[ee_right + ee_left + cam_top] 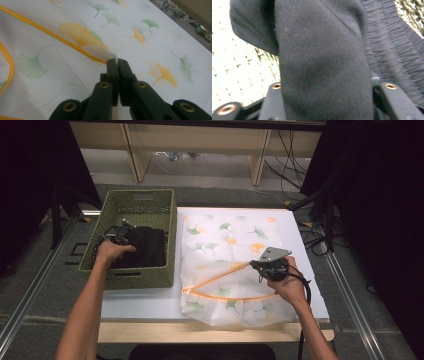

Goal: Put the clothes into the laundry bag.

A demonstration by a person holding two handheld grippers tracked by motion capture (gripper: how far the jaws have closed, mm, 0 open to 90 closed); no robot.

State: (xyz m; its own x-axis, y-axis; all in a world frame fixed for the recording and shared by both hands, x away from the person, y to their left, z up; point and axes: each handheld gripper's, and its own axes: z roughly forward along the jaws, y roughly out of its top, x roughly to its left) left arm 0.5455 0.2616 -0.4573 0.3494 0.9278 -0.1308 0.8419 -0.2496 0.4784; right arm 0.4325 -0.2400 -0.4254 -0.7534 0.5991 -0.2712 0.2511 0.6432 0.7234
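Two grippers work either side of the green woven basket point(140, 270): the left gripper point(118, 239) is down inside it, its jaws around a fold of the black fabric garment point(145, 246), while the right gripper point(256, 264) beside it is pinched tight on the orange-trimmed mouth edge of the white ginkgo-leaf mesh bag point(230, 237). To do this well, I would clamp fully on a thick fold before lifting, and hold the bag's mouth raised and steady.

Green basket point(165, 245) walls hem black cloth point(147, 245), open top, laundry bag point(225, 240) flat
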